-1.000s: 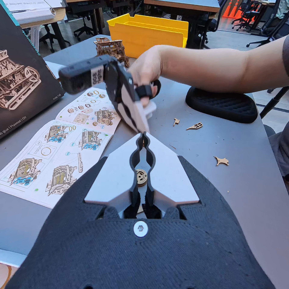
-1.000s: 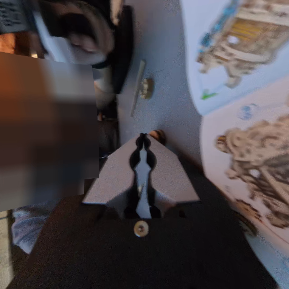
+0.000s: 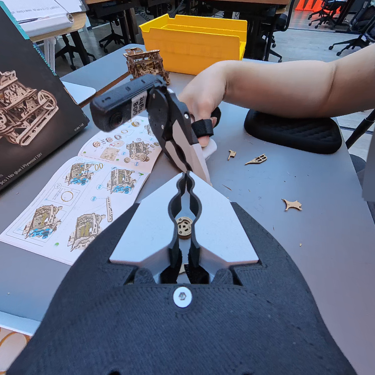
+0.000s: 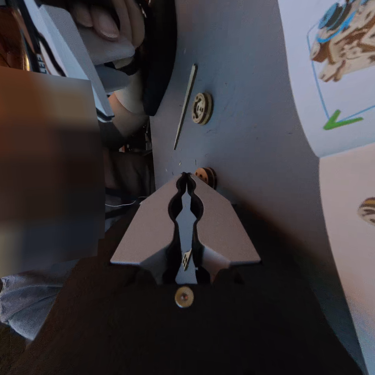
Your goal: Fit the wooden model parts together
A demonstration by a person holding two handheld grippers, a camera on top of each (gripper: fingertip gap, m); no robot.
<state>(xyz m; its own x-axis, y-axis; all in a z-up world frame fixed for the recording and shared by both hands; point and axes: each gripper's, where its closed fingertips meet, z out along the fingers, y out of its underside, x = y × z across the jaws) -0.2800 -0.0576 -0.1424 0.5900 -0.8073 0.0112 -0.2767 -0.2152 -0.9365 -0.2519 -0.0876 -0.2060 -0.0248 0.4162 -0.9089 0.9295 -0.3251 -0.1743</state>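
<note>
My left gripper (image 3: 186,175) is shut and empty, held just above the grey table (image 3: 304,263). A round wooden disc (image 3: 184,226) lies on the table under its fingers. The disc also shows in the right wrist view (image 4: 202,108), beside a thin wooden stick (image 4: 185,105). My right gripper (image 4: 186,175) is shut, pointing down with its tips at the table. A second wooden disc (image 4: 207,176) lies right beside its tip. In the left wrist view the right gripper (image 3: 203,174) meets the left gripper's tips. A small windowed wooden piece (image 4: 186,261) shows through the gap between the right fingers.
An open instruction booklet (image 3: 91,182) lies to the left, with the kit box (image 3: 30,111) behind it. A partly built wooden model (image 3: 146,63) and a yellow bin (image 3: 192,40) stand at the back. A black pad (image 3: 292,132) and loose wooden scraps (image 3: 256,159) (image 3: 292,205) lie to the right. My hands' fingertips stand some 8 cm from each other.
The right gripper has tilted and shifted slightly, and its view has gone from blurred to steady. Both grippers stay shut. The discs have not moved.
</note>
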